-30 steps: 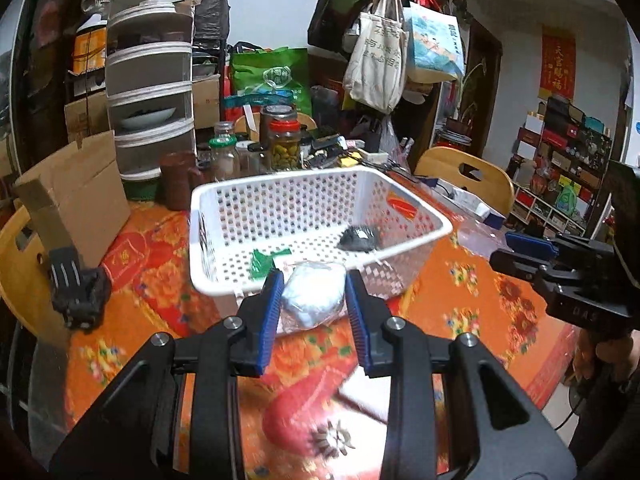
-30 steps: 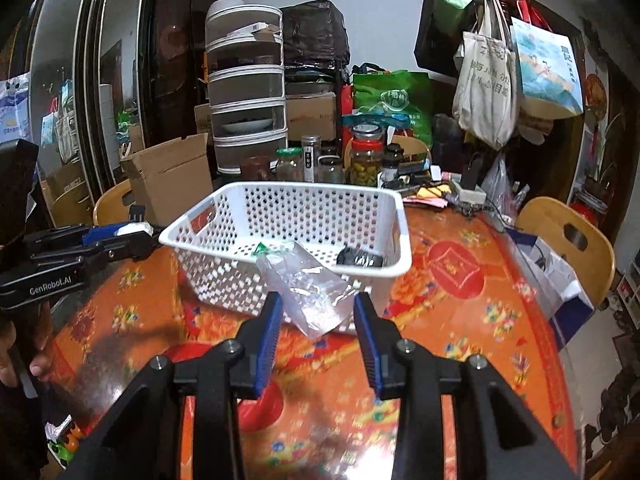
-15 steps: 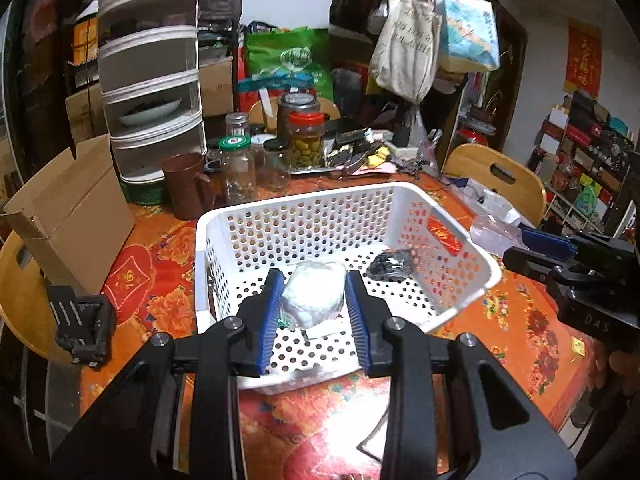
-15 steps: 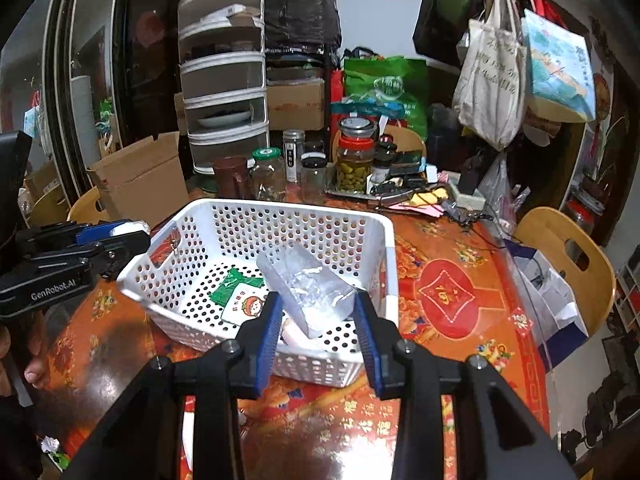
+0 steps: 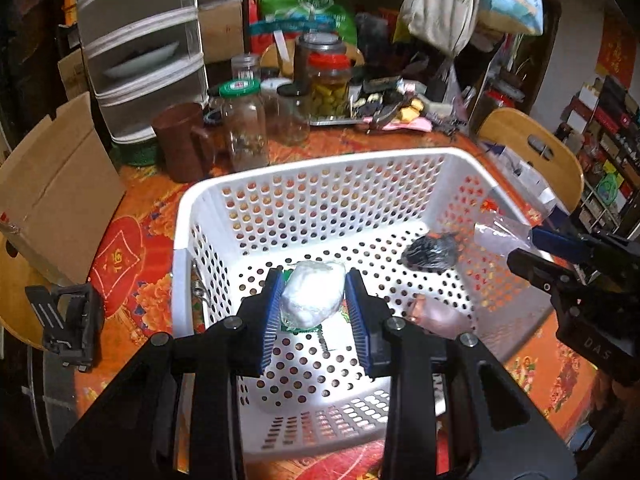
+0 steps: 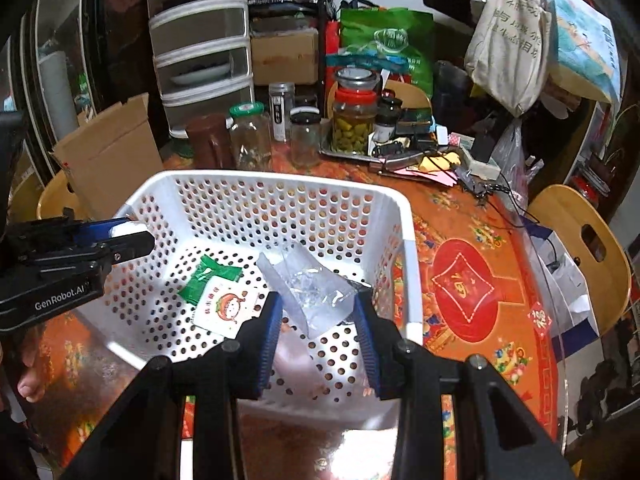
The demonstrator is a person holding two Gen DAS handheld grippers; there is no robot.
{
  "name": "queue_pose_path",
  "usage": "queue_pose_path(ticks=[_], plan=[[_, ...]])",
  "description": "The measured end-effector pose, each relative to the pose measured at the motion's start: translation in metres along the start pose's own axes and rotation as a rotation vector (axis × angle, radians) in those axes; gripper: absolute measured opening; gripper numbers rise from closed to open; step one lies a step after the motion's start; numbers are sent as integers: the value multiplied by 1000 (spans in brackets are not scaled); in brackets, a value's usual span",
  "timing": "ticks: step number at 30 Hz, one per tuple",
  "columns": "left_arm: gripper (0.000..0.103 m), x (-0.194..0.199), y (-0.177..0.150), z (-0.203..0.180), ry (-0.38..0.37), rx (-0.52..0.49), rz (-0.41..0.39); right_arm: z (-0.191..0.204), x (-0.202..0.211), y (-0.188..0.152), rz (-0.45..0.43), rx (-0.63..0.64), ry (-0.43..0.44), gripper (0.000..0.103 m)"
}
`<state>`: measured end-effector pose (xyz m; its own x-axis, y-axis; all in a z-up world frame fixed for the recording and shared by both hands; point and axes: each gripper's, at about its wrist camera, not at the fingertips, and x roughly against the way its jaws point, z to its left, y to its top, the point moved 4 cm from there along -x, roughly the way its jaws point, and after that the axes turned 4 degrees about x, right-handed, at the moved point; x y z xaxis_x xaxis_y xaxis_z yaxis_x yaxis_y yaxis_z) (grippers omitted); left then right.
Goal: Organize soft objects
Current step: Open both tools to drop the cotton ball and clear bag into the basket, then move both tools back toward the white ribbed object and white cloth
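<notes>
My left gripper is shut on a white soft bundle and holds it over the inside of the white perforated basket. My right gripper is shut on a clear plastic bag above the same basket, near its right wall. In the basket lie a dark crumpled item, a pinkish clear bag and a green and white packet. The right gripper also shows in the left wrist view, and the left gripper in the right wrist view.
The basket stands on a table with a red and orange patterned cloth. Glass jars, a brown mug and a tray of clutter stand behind it. A cardboard box is at left, wooden chairs around.
Both grippers have moved forward and down, from in front of the basket to over its inside, each still holding its item.
</notes>
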<state>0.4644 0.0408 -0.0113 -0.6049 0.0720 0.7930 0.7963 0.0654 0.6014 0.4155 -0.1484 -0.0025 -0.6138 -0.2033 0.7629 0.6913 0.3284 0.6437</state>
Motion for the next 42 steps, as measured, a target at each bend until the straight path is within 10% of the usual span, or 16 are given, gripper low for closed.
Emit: queue_pose_path(ticks=[25, 32, 36, 42], plan=[[32, -75, -10, 7, 56, 25, 220, 6, -62, 1, 152, 51, -6, 36], [64, -69, -9, 0, -2, 41, 206, 5, -66, 1, 167, 36, 4, 40], [90, -51, -8, -6, 2, 22, 153, 1, -58, 0, 138, 12, 17, 66], [99, 10, -5, -1, -16, 34, 7, -11, -15, -2, 35, -47, 36, 89]])
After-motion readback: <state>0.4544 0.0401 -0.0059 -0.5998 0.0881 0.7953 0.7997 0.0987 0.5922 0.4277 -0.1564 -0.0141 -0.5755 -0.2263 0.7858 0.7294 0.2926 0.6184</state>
